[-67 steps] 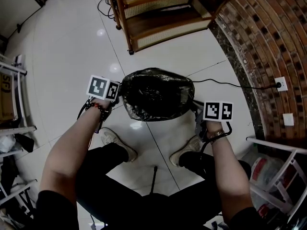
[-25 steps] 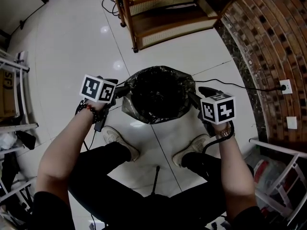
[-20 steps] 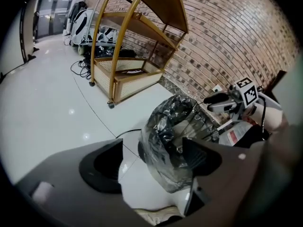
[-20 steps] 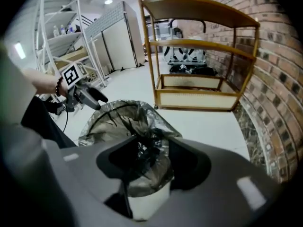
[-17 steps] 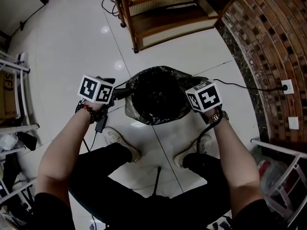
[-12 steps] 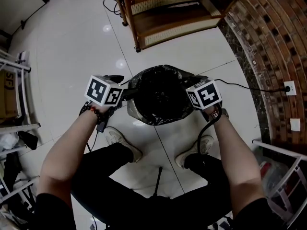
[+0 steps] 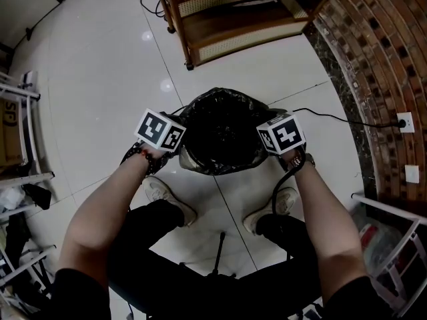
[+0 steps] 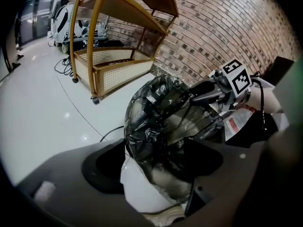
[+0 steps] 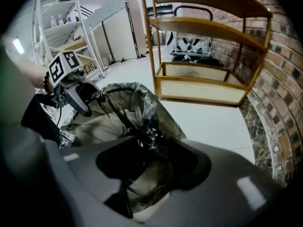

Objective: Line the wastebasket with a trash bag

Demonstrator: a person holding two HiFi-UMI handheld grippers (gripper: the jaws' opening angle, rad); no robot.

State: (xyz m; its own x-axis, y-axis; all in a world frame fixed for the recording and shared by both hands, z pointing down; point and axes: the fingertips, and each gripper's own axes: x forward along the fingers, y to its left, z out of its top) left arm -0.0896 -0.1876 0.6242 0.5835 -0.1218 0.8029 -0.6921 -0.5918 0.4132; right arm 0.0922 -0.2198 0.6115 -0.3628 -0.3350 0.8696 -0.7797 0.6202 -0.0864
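The left gripper holds its jaws wide apart, with the bag-draped wall of the wastebasket between them. The wastebasket stands on the white floor between both grippers. The right gripper pinches the rim of the black trash bag.

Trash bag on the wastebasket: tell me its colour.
The trash bag is glossy black, slightly translucent; the left gripper view shows it best.

No readable text, only cut-off dark lettering on the cardboard box (too cropped to make out)
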